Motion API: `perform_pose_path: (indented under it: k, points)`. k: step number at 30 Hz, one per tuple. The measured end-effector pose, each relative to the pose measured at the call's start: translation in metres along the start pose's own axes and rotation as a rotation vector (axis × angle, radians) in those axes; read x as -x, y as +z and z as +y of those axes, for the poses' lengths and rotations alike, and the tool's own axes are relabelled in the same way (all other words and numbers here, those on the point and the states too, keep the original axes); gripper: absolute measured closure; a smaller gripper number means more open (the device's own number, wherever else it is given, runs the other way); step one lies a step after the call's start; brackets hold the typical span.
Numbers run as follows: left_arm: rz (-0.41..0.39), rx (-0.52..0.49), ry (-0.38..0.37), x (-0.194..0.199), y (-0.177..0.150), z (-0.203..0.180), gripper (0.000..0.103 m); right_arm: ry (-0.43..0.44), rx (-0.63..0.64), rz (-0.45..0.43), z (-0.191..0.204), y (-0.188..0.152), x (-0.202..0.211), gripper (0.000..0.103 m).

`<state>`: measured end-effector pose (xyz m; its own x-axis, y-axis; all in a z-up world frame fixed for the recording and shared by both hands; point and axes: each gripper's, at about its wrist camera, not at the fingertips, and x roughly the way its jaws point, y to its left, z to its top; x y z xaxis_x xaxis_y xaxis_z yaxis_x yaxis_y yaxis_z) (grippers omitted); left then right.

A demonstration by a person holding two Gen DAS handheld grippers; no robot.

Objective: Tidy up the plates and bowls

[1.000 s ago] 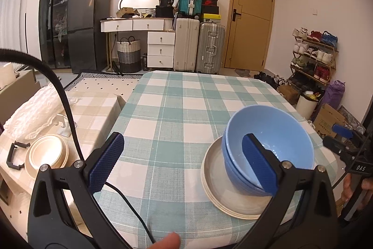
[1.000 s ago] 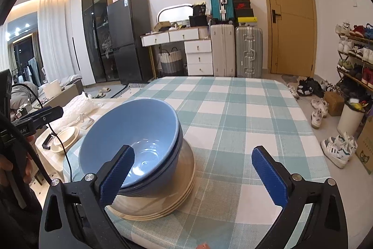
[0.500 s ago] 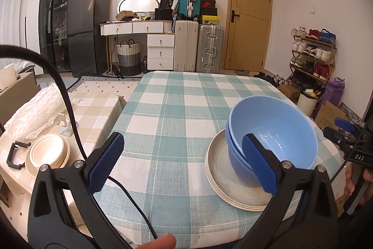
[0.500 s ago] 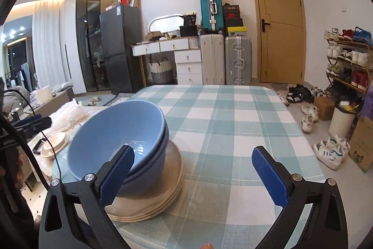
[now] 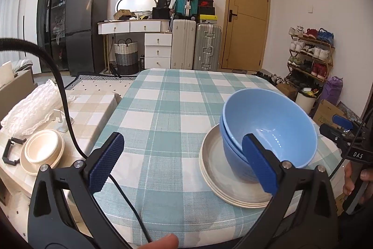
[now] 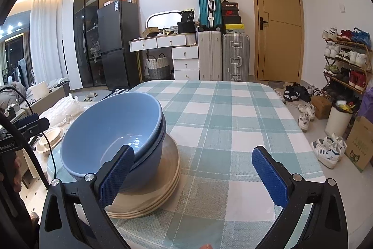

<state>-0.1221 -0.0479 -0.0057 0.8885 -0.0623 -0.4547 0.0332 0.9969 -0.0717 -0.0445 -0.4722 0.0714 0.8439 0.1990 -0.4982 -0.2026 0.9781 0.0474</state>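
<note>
Two nested blue bowls [image 5: 268,130] sit on a stack of cream plates [image 5: 216,169] near the front edge of the checked table [image 5: 167,109]. My left gripper [image 5: 181,165] is open and empty, held in front of the table, its right finger before the bowls. In the right wrist view the bowls [image 6: 112,134] on the plates [image 6: 151,197] lie at the left. My right gripper [image 6: 193,174] is open and empty, its left finger before the bowls.
A lower side table at the left holds more cream plates and bowls [image 5: 42,151] and plastic wrap [image 5: 30,106]. A cable [image 5: 67,123] hangs over the table's left edge. Suitcases, drawers, a fridge and a shoe rack [image 5: 310,55] stand behind.
Both grippers have pulled back and lowered a little from the bowls, so the stack sits lower in view. Both stay open. The bowls and plates have not moved.
</note>
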Motion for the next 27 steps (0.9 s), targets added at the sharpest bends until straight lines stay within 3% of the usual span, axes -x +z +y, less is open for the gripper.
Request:
perform_pose_path:
  k: [27]
  points:
    - [0.031, -0.024, -0.003, -0.018, -0.008, -0.005, 0.002, 0.000, 0.002, -0.004, 0.002, 0.002, 0.006, 0.001]
